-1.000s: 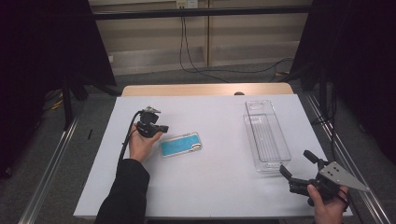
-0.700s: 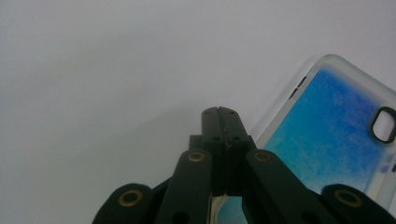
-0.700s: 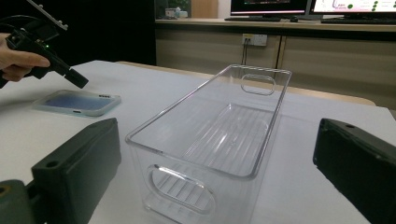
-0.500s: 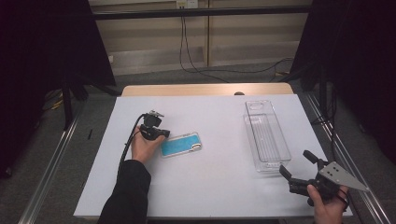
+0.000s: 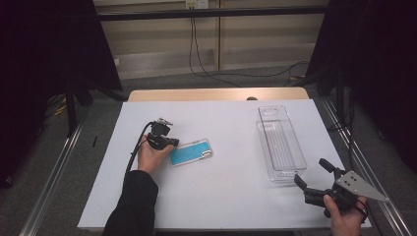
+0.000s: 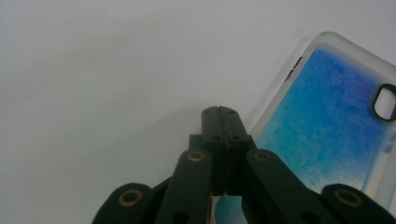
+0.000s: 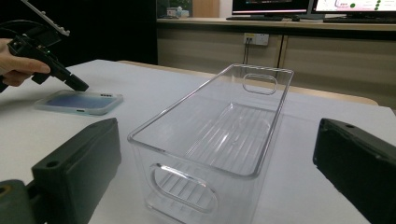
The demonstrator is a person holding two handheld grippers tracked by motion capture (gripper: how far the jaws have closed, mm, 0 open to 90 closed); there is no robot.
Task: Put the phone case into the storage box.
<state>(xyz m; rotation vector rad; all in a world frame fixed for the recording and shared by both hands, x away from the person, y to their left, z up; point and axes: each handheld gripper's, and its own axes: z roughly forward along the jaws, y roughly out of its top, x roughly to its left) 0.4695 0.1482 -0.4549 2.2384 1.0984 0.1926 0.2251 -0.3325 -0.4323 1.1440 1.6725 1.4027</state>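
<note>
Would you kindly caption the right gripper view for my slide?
Open right gripper faces an empty clear bin; phone case lies beyond.

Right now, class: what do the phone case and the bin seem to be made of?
Phone case: probably soft plastic or silicone, with a frosted, translucent rim, a mottled blue back and a camera cutout in the left gripper view. Bin: likely hard clear plastic such as acrylic; it is see-through and glossy, with a ribbed floor and moulded handle slots.
</note>
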